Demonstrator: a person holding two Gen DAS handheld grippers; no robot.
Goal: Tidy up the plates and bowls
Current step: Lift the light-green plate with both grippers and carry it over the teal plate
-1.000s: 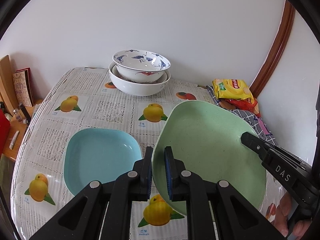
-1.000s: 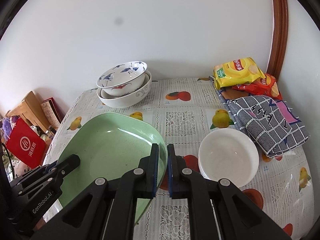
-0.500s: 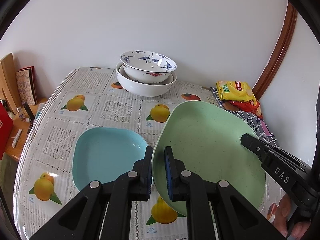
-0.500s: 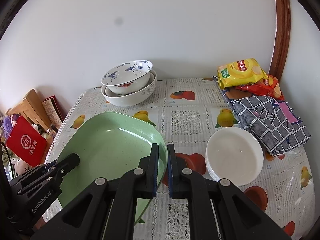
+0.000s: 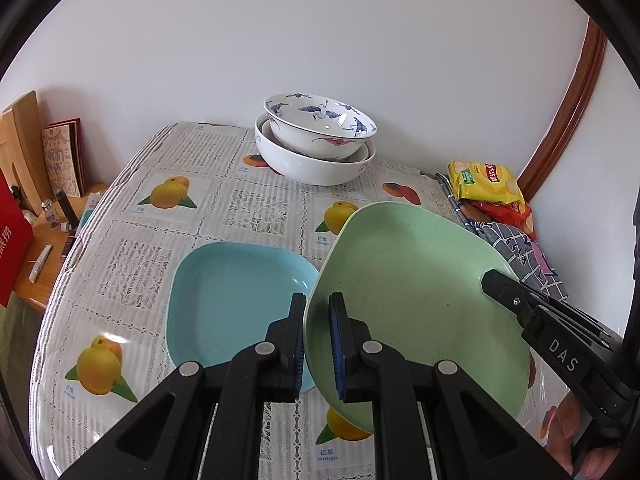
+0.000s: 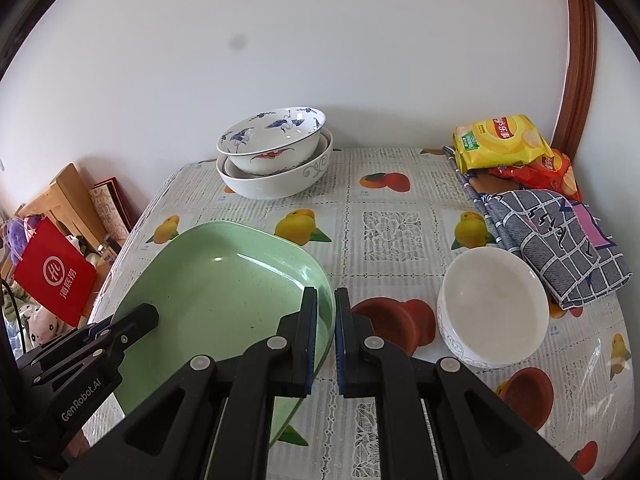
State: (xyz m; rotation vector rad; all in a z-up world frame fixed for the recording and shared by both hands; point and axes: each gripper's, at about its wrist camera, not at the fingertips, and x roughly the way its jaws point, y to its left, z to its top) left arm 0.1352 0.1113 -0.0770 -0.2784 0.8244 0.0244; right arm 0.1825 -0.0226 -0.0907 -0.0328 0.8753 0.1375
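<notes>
Both grippers carry a green square plate [image 5: 408, 288] [image 6: 224, 292] above the table. My left gripper [image 5: 318, 344] is shut on its left rim, and my right gripper [image 6: 326, 340] is shut on its right rim. Each gripper shows in the other's view, the right gripper [image 5: 496, 284] and the left gripper [image 6: 142, 316]. A blue square plate [image 5: 236, 296] lies flat on the table, just left of and below the green one, partly hidden by it. A white bowl [image 6: 492, 304] stands to the right. Stacked patterned bowls [image 5: 316, 140] [image 6: 276, 152] sit at the back.
The table [image 5: 248, 208] has a fruit-print cloth. Snack bags [image 6: 500, 140] and a folded checked cloth [image 6: 556, 240] lie at the back right. A red bag [image 6: 56, 272] and wooden items stand beyond the left edge. A hand [image 5: 576, 432] shows at the lower right.
Both grippers and the green plate have shifted left, toward the blue plate, which now lies closer beneath the green plate's left edge. The grips are unchanged.
</notes>
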